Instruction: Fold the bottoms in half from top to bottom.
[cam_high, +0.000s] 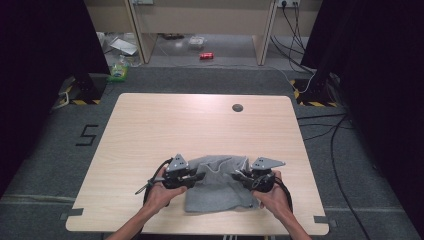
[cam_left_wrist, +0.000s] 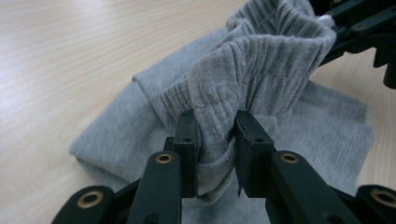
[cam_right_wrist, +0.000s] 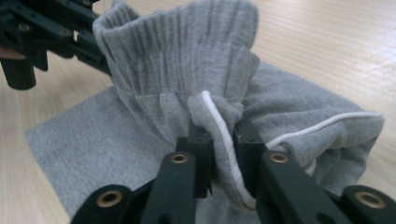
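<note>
The grey knitted garment (cam_high: 217, 187), soft cotton-like jersey with a ribbed elastic waistband and thin white piping, lies crumpled at the near edge of the pale wooden tabletop (cam_high: 150, 130), between my two hands. I judge it light and limp: it will sag and fold wherever nothing holds it, and it has no stiffness to keep a shape of its own. It should not slip easily, since the knit is rough enough for the pads to bite, and there is nothing fragile about it. The ribbed waistband (cam_left_wrist: 261, 60) looks like the best place to take hold, being thicker and firmer than the thin body cloth, so a pinch there should carry the whole piece. My left claw (cam_left_wrist: 215, 128) is narrowed around a bunched fold of that waistband, the cloth pressed between both jaws. My right claw (cam_right_wrist: 224, 135) is likewise nearly together, pinching a gathered fold where the white piping (cam_right_wrist: 219, 126) runs through. Between the two grips the waistband stands up off the tabletop in a raised loop, while the rest of the garment rests flat beneath it.
</note>
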